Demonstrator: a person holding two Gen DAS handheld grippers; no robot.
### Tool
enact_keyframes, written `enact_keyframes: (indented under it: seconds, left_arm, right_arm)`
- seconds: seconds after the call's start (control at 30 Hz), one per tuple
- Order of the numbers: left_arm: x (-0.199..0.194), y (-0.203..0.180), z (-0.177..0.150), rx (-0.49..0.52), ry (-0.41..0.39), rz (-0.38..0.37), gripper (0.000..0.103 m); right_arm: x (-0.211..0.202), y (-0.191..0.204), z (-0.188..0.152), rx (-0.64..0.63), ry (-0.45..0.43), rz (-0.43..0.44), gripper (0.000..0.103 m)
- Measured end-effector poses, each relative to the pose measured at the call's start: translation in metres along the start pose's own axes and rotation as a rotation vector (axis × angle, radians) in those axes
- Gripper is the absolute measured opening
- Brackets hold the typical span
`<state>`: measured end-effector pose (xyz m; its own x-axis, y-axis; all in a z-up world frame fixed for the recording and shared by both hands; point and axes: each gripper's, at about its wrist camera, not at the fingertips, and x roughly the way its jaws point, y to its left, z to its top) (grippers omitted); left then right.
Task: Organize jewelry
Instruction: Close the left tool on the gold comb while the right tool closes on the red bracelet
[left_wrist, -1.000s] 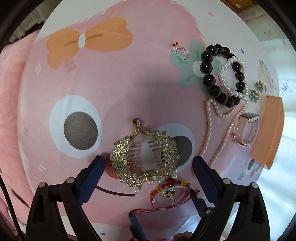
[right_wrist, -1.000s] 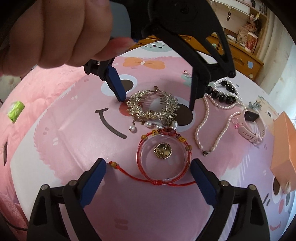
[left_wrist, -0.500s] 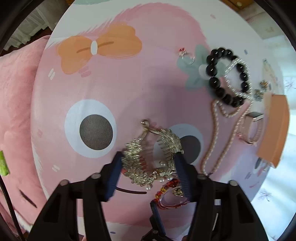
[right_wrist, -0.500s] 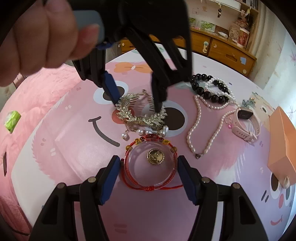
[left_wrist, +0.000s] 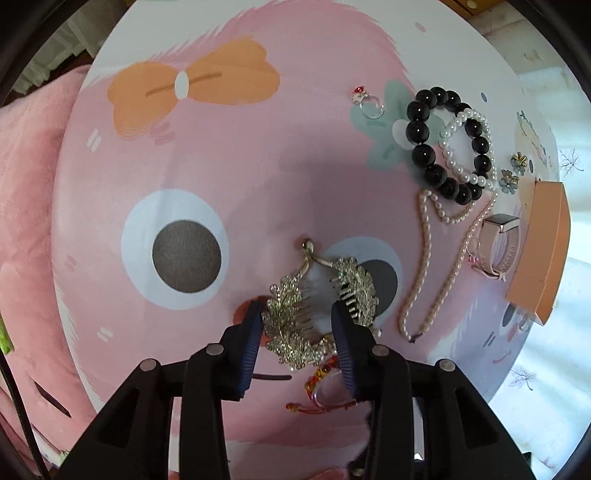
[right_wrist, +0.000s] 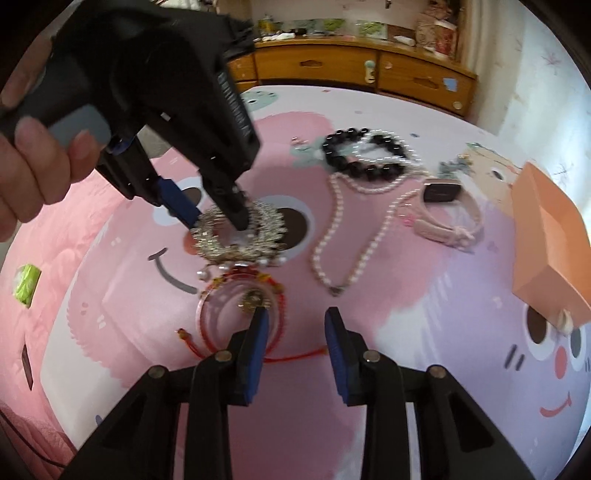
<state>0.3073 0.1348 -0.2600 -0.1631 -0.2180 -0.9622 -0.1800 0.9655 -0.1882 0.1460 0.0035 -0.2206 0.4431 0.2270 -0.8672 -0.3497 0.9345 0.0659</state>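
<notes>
Closing on the gold hair comb (left_wrist: 284, 321) with the left gripper (left_wrist: 295, 310), aimed steeply down at the bed (left_wrist: 184, 155). Jaws narrowing astride one leafy arm of the comb: outer pad against that arm's outer edge, inner finger standing in the comb's open middle beside the teeth, not clearly pressing.

Lying flat on the pink cartoon print, partly over a printed eye. Shaped as a wreath, long axis running straight away from the left wrist camera: looped top pointing away, pearl-hung end pointing back toward the gripper. Teeth turned inward from both arms.

Just past the comb's pearl end: a clear pink bangle (right_wrist: 207, 306), flat, with a gold charm (right_wrist: 253, 301) inside and a red cord bracelet (right_wrist: 295, 356) trailing off it. Closing there with the right gripper (right_wrist: 296, 314) too, jaws partly apart, one fingertip over the bangle's inside, the other outside it, the rim's near side and the red cord in the gap, pads not yet pressing.

To the side of the comb, well apart: a pearl necklace (left_wrist: 424, 236) in a long loop, then a pink watch (left_wrist: 498, 243) and an orange box (left_wrist: 543, 243). Beyond the comb's looped top on that side: a black bead bracelet (left_wrist: 421, 129) overlapped by a pearl bracelet (left_wrist: 448, 147), a small ring (left_wrist: 371, 107), two flower earrings (left_wrist: 509, 182).

Gripping the left gripper's handle: a hand (right_wrist: 29, 158), seen from the right wrist.
</notes>
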Motion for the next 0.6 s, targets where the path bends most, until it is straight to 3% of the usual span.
enact_keyframes:
  seconds: [0.07,0.1,0.37,0.5,0.6]
  left_arm:
    - [-0.007,0.001,-0.006,-0.005,-0.013,0.016,0.033]
    - [-0.007,-0.003,-0.006,-0.002,-0.022,0.046,0.024]
    - [-0.01,-0.01,-0.01,-0.009,-0.062,0.037,0.024]
    - [-0.028,0.001,-0.022,0.006,-0.106,-0.017,0.024]
    - [-0.047,0.011,-0.031,0.029,-0.168,-0.064,0.024]
  right_arm:
    - [-0.003,-0.005,0.0,0.008,0.001,0.01,0.032]
    - [-0.004,-0.006,0.0,0.009,-0.002,0.023,0.032]
    - [0.007,0.001,0.001,-0.01,0.038,0.057,0.032]
    - [0.013,0.01,0.001,-0.036,0.043,0.048,0.031]
    - [0.018,0.01,0.003,-0.04,0.045,0.038,0.007]
